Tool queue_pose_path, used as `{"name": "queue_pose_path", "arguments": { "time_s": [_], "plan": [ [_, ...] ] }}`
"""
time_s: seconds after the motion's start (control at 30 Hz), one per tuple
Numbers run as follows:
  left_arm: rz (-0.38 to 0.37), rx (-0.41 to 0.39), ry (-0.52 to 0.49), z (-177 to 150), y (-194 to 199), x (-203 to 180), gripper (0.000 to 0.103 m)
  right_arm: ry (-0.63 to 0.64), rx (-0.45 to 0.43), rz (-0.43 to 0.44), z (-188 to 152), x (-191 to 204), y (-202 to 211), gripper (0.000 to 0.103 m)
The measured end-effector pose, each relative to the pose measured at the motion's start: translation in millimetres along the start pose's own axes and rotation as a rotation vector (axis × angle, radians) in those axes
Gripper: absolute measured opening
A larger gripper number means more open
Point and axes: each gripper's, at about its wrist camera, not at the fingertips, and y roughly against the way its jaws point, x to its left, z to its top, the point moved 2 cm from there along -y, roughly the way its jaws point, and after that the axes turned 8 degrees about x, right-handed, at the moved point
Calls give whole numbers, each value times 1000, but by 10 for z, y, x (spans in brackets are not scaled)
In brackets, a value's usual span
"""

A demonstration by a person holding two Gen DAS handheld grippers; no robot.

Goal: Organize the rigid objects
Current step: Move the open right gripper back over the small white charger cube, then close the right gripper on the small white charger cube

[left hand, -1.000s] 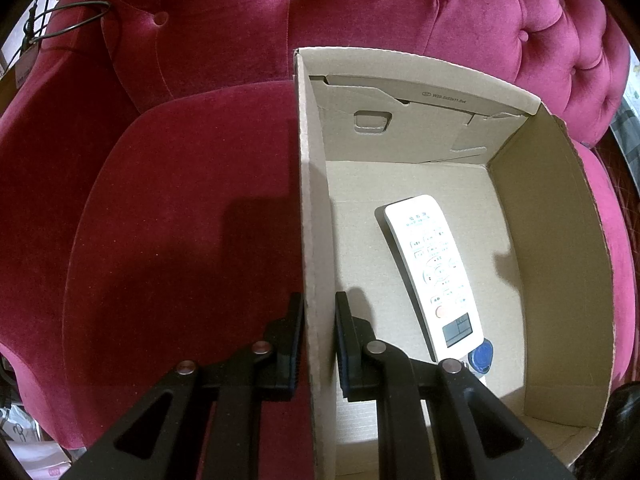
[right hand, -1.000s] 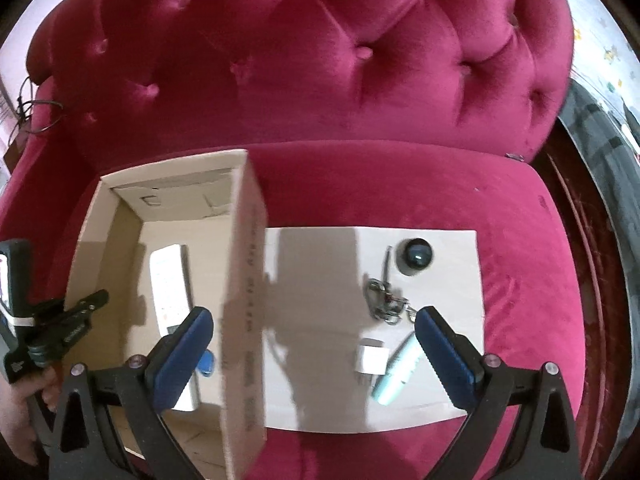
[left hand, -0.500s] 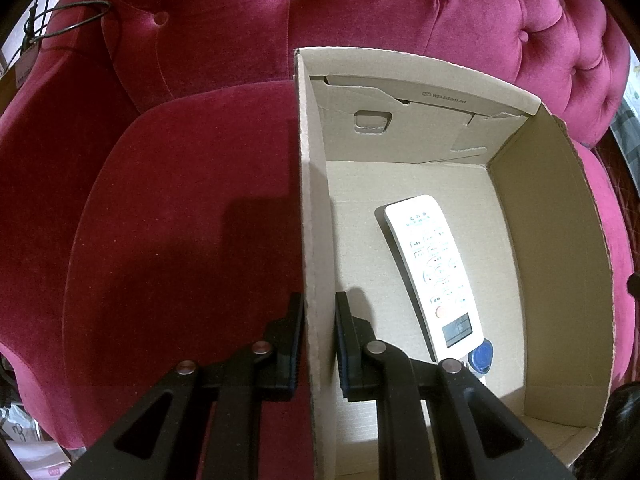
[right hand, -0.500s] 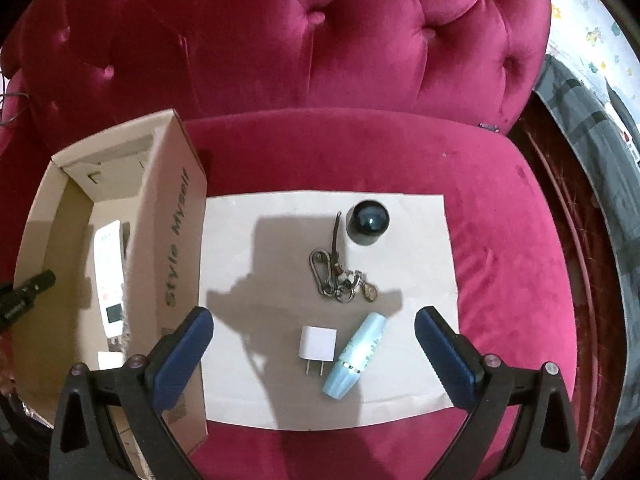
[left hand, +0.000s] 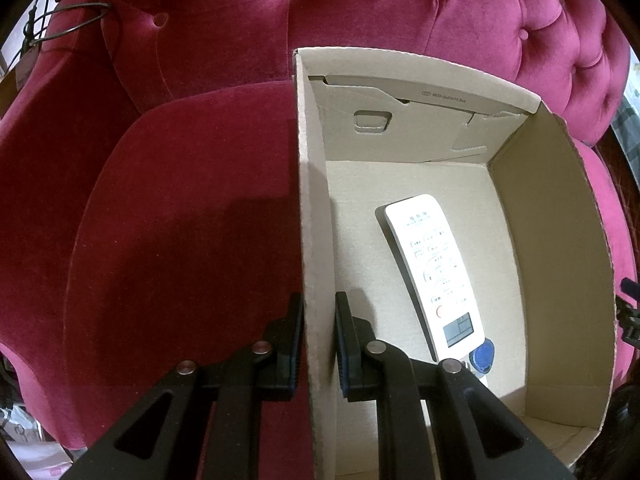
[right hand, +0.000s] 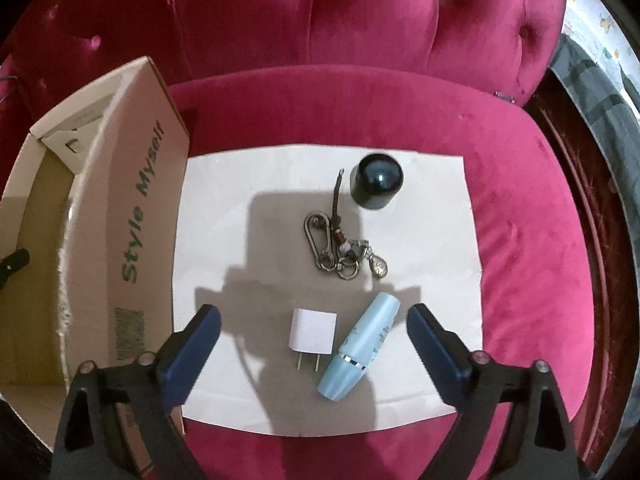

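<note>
My left gripper (left hand: 317, 312) is shut on the left wall of an open cardboard box (left hand: 316, 216). A white remote (left hand: 434, 268) and a blue key tag (left hand: 482, 354) lie inside it. My right gripper (right hand: 314, 316) hangs over a white sheet (right hand: 224, 208), its jaws wide apart and closing, touching nothing. Between the jaws lie a white plug adapter (right hand: 313, 332) and a light blue tube (right hand: 360, 346). Farther back rest a metal key chain (right hand: 340, 248) and a dark round cap (right hand: 376, 180). The box (right hand: 136, 216), printed "Style Myself", stands left of the sheet.
Everything sits on the seat of a crimson velvet tufted armchair (right hand: 520, 208); its backrest (left hand: 360, 12) rises behind the box. A cable (left hand: 60, 24) hangs at the far left. Patterned bedding (right hand: 600, 40) lies beyond the chair's right edge.
The right gripper has swung from the box over to the sheet and come down toward the adapter and tube; its jaws have narrowed a little. The left gripper keeps still on the box wall.
</note>
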Motion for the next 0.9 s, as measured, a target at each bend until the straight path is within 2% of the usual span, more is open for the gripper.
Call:
{"name": "queue_pose_path", "arguments": {
  "time_s": [0.17, 0.23, 0.37, 0.43, 0.67, 0.8, 0.9],
  "plan": [
    [4, 2, -1, 0, -4, -23, 16, -5, 25, 11, -16, -18, -133, 84],
    [4, 2, -1, 1, -6, -27, 16, -5, 31, 12, -17, -25, -172, 77],
    [1, 3, -2, 4, -7, -32, 15, 1, 49, 18, -19, -23, -259, 73],
    [1, 3, -1, 6, -10, -30, 16, 5, 55, 17, -29, -11, -291, 66],
    [0, 4, 0, 3, -7, -28, 16, 13, 79, 14, -27, 32, -401, 53],
    [-1, 4, 1, 3, -6, -30, 16, 26, 85, 7, -34, 75, -441, 32],
    [0, 4, 1, 2, -4, -33, 16, 20, 79, 15, -38, 82, -434, 31]
  ]
}}
